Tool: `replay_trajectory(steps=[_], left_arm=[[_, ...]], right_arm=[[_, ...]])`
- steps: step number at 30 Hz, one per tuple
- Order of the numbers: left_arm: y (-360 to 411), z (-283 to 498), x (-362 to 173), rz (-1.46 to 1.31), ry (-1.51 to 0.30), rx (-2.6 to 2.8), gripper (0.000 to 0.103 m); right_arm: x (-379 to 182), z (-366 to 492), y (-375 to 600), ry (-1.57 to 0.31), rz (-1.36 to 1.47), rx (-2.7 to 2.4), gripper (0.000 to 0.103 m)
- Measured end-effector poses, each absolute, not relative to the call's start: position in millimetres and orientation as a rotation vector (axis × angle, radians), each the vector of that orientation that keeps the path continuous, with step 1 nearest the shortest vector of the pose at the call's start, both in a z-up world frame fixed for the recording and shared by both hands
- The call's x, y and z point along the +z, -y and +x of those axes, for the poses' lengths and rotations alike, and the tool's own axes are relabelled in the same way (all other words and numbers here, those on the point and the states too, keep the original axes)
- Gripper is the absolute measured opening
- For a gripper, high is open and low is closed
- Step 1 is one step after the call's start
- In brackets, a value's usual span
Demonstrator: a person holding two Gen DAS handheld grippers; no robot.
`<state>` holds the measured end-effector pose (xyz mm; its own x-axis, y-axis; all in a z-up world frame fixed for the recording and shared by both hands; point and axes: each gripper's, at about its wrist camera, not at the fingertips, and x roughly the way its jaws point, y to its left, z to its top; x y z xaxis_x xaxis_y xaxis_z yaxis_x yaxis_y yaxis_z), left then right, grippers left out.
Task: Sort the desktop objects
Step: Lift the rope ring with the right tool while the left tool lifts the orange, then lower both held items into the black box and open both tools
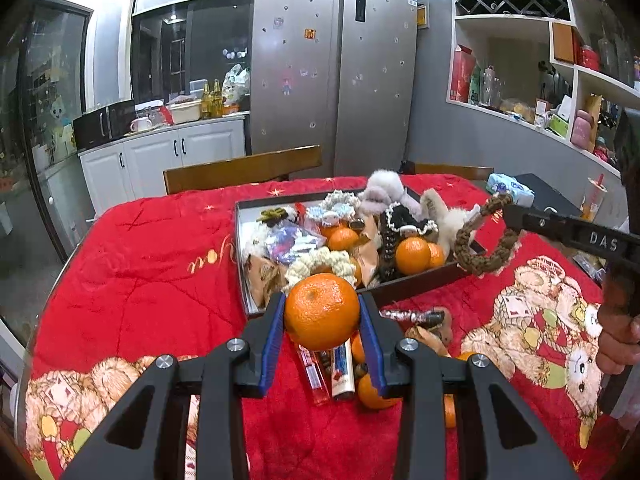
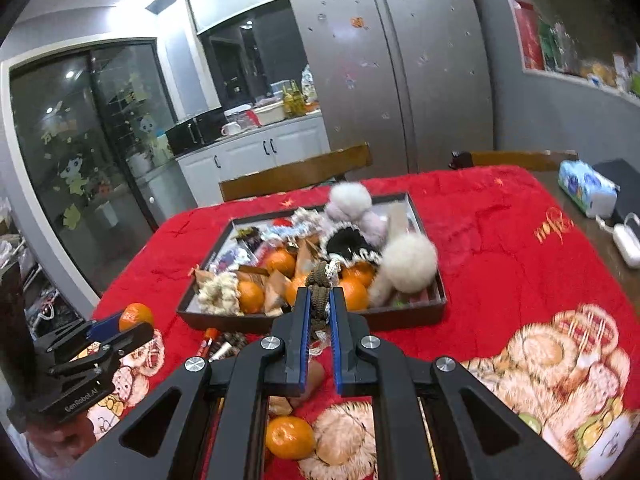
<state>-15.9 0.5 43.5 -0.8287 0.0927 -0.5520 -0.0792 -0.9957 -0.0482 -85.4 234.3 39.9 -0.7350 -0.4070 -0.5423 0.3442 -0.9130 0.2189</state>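
The left gripper (image 1: 322, 320) is clamped on an orange (image 1: 321, 311); its blue pads press the fruit from both sides, and the orange hangs above the red blanket (image 1: 140, 248), just in front of the dark tray (image 1: 416, 286). The right gripper (image 2: 320, 312) has its jaws close together on a brown knitted hair tie (image 2: 320, 280) — in the left wrist view this tie (image 1: 486, 240) hangs as a loop from the fingertips, over the right corner of the tray.

The tray stands in the middle of the table and is full: more oranges (image 1: 413, 255), a cream hair tie (image 1: 320, 262), a black one with white lace (image 1: 404, 220), fluffy pompoms (image 2: 410, 262) and some snack packets (image 2: 276, 292). On the blanket in front of the tray lie two lighters (image 1: 328, 372) side by side, one more orange (image 2: 290, 438) and a wrapped candy (image 1: 412, 315). A hand (image 1: 618, 340) holds the right gripper at the right edge of the left wrist view. Behind the table are wooden chairs (image 1: 244, 168) and a silver fridge (image 1: 332, 80).
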Motion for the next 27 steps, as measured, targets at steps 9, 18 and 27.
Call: replay_trajectory(steps=[9,18,27], left_arm=[[1,-36,59,-0.885,-0.005,2.943,0.037],[5,-65,82,-0.873,-0.001,2.969,0.037],[8,-99,98,-0.847,-0.018,2.997,0.037]], right_arm=[[71,-101,-216,0.114,0.775,-2.582,0.01],[78,-126,-207,0.14,0.772,-2.546,0.01],[81,-152,-200,0.155,0.792,-2.508,0.01]])
